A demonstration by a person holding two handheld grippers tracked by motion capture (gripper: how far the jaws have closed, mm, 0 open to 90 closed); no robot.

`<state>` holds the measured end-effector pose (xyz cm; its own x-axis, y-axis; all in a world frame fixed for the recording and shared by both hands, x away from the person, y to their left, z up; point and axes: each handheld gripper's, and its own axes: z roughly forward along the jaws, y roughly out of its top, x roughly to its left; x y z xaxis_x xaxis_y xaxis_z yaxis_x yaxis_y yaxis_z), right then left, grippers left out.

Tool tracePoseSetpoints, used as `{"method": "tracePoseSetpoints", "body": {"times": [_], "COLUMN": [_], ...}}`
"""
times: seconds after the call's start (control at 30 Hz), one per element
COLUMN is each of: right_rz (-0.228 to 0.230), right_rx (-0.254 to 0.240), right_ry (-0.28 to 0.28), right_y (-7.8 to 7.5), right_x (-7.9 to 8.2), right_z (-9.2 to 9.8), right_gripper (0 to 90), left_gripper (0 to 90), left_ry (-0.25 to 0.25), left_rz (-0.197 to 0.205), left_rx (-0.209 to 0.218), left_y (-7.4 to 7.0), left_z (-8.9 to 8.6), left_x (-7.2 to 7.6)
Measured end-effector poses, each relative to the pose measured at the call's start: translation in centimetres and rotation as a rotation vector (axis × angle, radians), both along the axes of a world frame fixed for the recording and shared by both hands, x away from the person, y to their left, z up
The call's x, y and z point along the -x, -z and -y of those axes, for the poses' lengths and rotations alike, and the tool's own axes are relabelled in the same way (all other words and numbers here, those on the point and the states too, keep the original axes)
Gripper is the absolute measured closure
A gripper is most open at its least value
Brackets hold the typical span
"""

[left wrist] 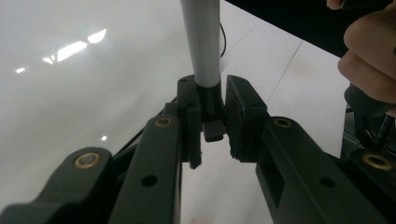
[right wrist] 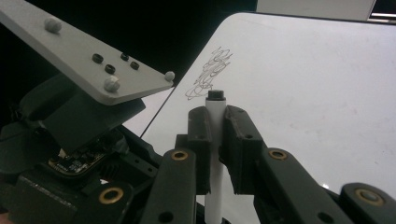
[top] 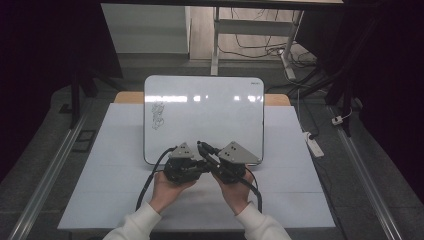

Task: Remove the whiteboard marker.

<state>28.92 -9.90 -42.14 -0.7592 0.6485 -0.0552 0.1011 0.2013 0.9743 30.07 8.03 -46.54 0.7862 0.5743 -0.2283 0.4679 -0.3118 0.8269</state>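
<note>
One whiteboard [top: 210,107] lies on the white table [top: 115,185] — dark room around.

In the high view the marker [top: 206,150] is too small and dark to make out where the two grippers meet, and the person's forearms are cut off by the bottom edge. In the left gripper view the marker's white barrel [left wrist: 201,42] runs out past the top edge, and its dark end sits partly hidden between the jaws. In the right gripper view the barrel [right wrist: 214,154] drops out of sight behind the jaws and the bottom edge. The scribble [top: 158,115] on the whiteboard [top: 220,115] is too small to read.
</note>
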Motion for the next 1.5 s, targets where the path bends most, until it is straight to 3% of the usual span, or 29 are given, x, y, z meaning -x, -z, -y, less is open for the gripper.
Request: {"method": "tracePoseSetpoints", "body": {"times": [0.47, 0.5, 0.53, 0.57, 0.73, 0.9, 0.93, 1.0, 1.03, 1.13, 1.17, 1.27, 1.3, 1.37, 1.5], "right_rz": [0.018, 0.006, 0.006, -0.01, 0.004, -0.036, -0.067, -0.087, -0.114, -0.157, -0.157, -0.181, -0.181, -0.189, -0.182], "right_rx": [0.018, 0.01, 0.01, -0.021, -0.033, 0.013, 0.039, 0.058, 0.093, 0.12, 0.12, 0.141, 0.141, 0.134, 0.137], "right_ry": [-0.006, -0.036, -0.036, -0.059, -0.07, -0.056, -0.049, -0.046, -0.041, -0.042, -0.042, -0.015, -0.015, 0.028, 0.066], "right_y": [0.0, -0.1, -0.1, -0.4, -1.1, -0.6, 0.1, 0.6, 1.6, 3.1, 3.1, 4.8, 4.8, 5.5, 6.0], "right_x": [0.2, 0.0, 0.0, -0.3, -0.5, -0.6, -0.7, -0.7, -0.7, -0.5, -0.5, 0.0, 0.0, 0.4, 0.6], "right_z": [-0.3, -0.1, -0.1, 0.2, 1.5, 4.5, 6.0, 6.7, 8.2, 10.6, 10.6, 14.0, 14.0, 16.4, 18.3], "right_gripper": [80.8, 74.5, 74.5, 65.0, 57.9, 54.7, 54.4, 54.1, 53.6, 52.2, 52.2, 49.1, 49.1, 47.3, 46.6], "left_gripper": [77.5, 77.7, 77.7, 77.7, 77.8, 77.7, 77.7, 77.7, 77.7, 77.7, 77.7, 77.7, 77.7, 77.7, 77.7], "left_ry": [-0.023, -0.026, -0.027, -0.03, -0.046, -0.078, -0.086, -0.1, -0.105, -0.118, -0.12, -0.129, -0.131, -0.14, -0.162], "left_rz": [0.014, 0.017, 0.019, 0.018, 0.032, 0.053, 0.057, 0.065, 0.072, 0.093, 0.098, 0.118, 0.127, 0.142, 0.183], "left_rx": [-0.001, 0.0, 0.003, 0.01, 0.056, 0.097, 0.101, 0.11, 0.114, 0.118, 0.118, 0.12, 0.124, 0.131, 0.14], "left_y": [0.1, 0.1, 0.1, 0.1, 0.1, -0.2, -0.2, -0.3, -0.4, -0.5, -0.6, -0.8, -0.8, -1.1, -1.6], "left_z": [-0.4, -0.5, -0.6, -0.7, -1.9, -4.3, -4.8, -5.8, -6.2, -7.2, -7.5, -8.2, -8.4, -8.8, -9.5], "left_x": [0.0, 0.0, 0.0, 0.0, 0.0, 0.1, 0.1, 0.1, 0.1, 0.1, 0.1, 0.0, 0.0, 0.0, -0.2]}}
